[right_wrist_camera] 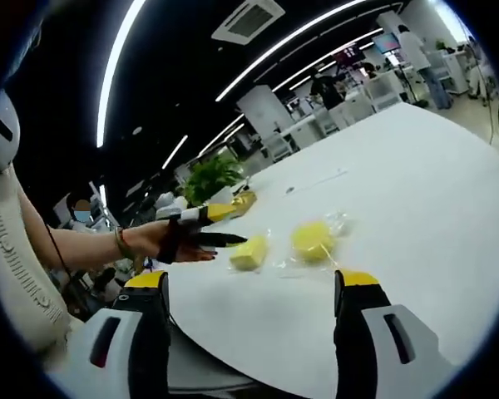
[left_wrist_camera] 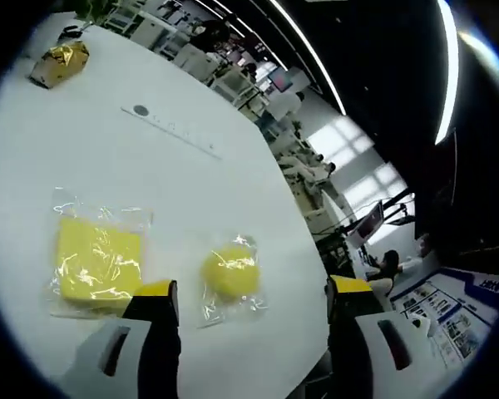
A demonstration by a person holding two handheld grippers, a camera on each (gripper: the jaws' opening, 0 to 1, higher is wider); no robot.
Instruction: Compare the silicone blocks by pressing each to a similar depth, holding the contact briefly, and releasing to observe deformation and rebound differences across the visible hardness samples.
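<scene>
Left gripper view: the left hand-held gripper (left_wrist_camera: 251, 301) hangs spread wide and empty above a bagged yellow round block (left_wrist_camera: 229, 273) on the white table (left_wrist_camera: 108, 158). Best lowered straight down, slowly.

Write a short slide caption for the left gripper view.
Open left gripper hovers over a white table, with bagged square yellow block and round yellow block ahead.

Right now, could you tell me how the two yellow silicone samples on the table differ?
The square block is flat with straight edges; the round sample is domed and smaller. The square block lies beside the left gripper's jaw; the round sample lies between its jaws. Both are yellow and sealed in clear bags.
</scene>
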